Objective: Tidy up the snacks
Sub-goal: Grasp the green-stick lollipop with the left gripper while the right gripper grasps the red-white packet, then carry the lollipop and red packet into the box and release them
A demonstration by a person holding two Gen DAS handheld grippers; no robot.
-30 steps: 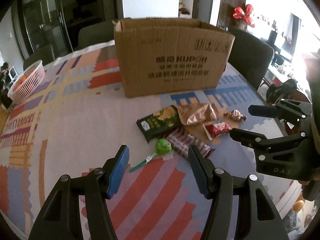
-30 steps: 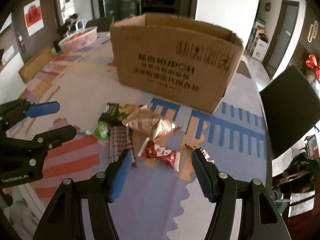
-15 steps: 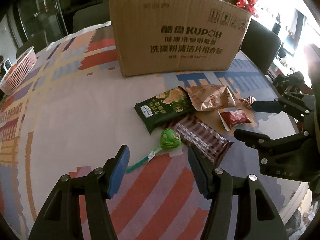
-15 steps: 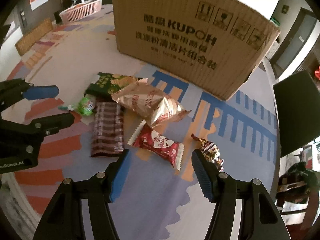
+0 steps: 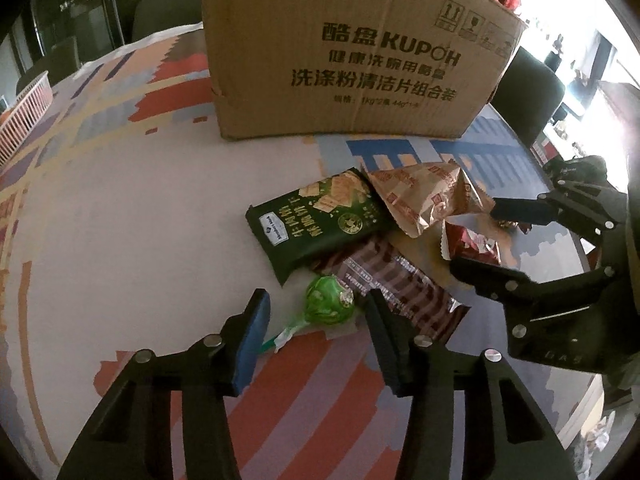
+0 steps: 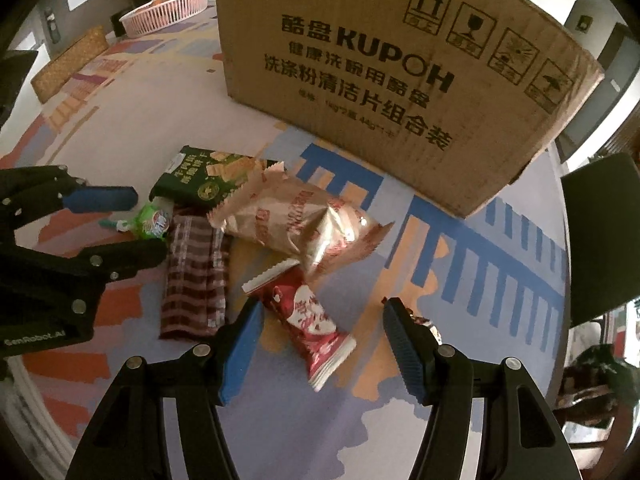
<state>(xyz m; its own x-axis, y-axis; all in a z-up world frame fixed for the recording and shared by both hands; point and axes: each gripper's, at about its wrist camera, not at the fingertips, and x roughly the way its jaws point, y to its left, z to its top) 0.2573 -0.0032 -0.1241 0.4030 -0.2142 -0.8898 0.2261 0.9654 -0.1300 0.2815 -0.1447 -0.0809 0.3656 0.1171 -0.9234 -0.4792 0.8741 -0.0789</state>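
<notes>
Two grippers close on a heap of snacks in front of a cardboard box (image 5: 344,52) on the patterned desk (image 5: 120,208). Our left gripper (image 5: 316,312) hangs low with its fingers wide and nothing between them but the green lollipop (image 5: 330,306), whose round head sits in the gap, nearer the right finger. The lollipop's stick (image 5: 280,336) runs from the head toward 8 o'clock, so its long axis lies aslant to the line between the fingers. Just beyond, at 12 o'clock, lies the green cracker pack (image 5: 316,220); the brown striped bar (image 5: 400,284) lies at 1 o'clock, touching or nearly touching the lollipop head.

Our right gripper (image 6: 320,328) is likewise spread wide and empty, straddling the red packet (image 6: 308,316). That packet's long axis runs from 11 o'clock to 5 o'clock through the gap, its lower end nearest the camera, its top tucked under the gold bag (image 6: 296,220). A small wrapped candy (image 6: 426,326) shows just outside the right finger.

We judge each hand nearer its own target: left for the lollipop, right for the red packet. Both poses point forward and down toward the desk, the box standing at 12 o'clock behind the heap. Whether the fingers touch the desk we cannot tell.
</notes>
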